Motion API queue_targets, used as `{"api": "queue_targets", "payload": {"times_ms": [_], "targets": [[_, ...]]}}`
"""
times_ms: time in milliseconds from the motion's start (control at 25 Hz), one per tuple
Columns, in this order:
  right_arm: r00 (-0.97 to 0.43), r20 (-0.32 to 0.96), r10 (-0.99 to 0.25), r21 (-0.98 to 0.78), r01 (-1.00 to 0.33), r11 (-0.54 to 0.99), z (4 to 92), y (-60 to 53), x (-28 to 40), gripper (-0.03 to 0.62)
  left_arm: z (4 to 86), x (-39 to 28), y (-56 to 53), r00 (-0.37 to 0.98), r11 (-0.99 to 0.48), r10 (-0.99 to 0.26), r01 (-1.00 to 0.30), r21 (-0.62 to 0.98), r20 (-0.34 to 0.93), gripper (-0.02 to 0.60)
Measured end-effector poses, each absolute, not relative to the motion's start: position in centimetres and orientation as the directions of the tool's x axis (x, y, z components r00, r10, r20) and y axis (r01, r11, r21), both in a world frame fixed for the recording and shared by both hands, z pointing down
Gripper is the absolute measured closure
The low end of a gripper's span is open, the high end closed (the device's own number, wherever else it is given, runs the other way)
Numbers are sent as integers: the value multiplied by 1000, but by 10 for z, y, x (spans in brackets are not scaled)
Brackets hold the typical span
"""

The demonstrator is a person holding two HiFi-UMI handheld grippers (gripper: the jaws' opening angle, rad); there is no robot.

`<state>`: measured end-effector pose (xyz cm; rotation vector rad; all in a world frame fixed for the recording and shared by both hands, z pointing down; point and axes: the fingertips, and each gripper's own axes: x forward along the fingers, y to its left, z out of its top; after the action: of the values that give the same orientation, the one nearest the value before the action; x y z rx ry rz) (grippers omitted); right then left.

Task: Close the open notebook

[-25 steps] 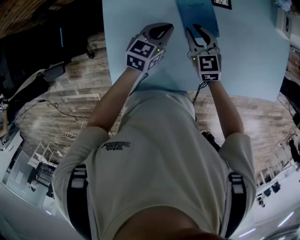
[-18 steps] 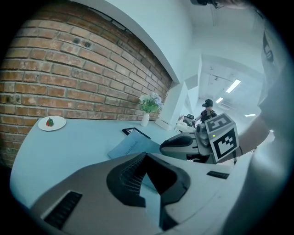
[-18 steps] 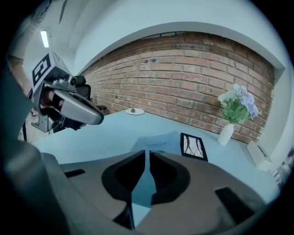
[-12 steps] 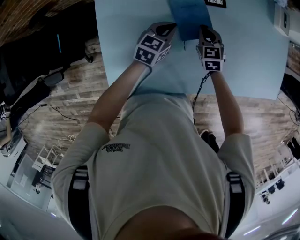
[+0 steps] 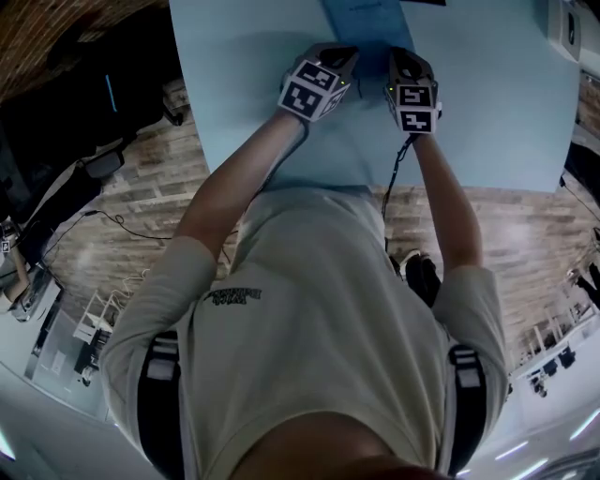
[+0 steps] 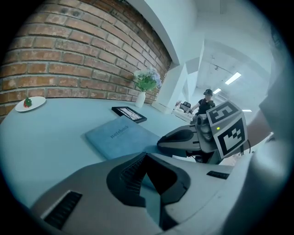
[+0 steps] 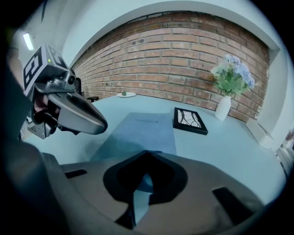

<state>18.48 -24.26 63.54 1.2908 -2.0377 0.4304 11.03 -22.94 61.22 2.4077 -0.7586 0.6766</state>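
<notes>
The blue notebook [image 5: 361,14] lies shut and flat on the light blue table [image 5: 487,112], its cover up with a printed word on it [image 6: 121,137] [image 7: 142,131]. Both grippers hover low at its near edge, side by side. My left gripper [image 5: 344,54] [image 6: 147,155] is shut, its tips over the notebook's near left corner. My right gripper [image 5: 399,56] [image 7: 147,151] is shut too, its tips over the near right part of the cover. I see nothing pinched in either one. Each gripper shows in the other's view [image 6: 183,137] [image 7: 76,114].
Beyond the notebook lies a black-framed picture [image 6: 129,113] [image 7: 189,120]. A white vase of flowers [image 6: 142,89] [image 7: 225,92] and a small white plate [image 6: 30,103] [image 7: 125,94] stand near the brick wall. A person [image 6: 205,98] stands far behind.
Both grippers have moved forward and down to the notebook's near edge. The right gripper's jaws have closed.
</notes>
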Motion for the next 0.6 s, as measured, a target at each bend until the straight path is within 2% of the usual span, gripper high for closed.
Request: {"api": "queue_targets", "payload": {"times_ms": [320,520,600], "targets": [[-268,696,-666,49,-908,417,643,-241,187,588,632,115,-225,700,-699,-339,-635,330,629,572],[-317,701,-639,-122,-936,330,641,-244,191,588,635,115,-224,693,-694,-334,-640,330,639,572],[-319,698,-641,-116,-934,339,634,-245,192,588,628,116,-225,695,-706,-338,-634,318,635,572]]}}
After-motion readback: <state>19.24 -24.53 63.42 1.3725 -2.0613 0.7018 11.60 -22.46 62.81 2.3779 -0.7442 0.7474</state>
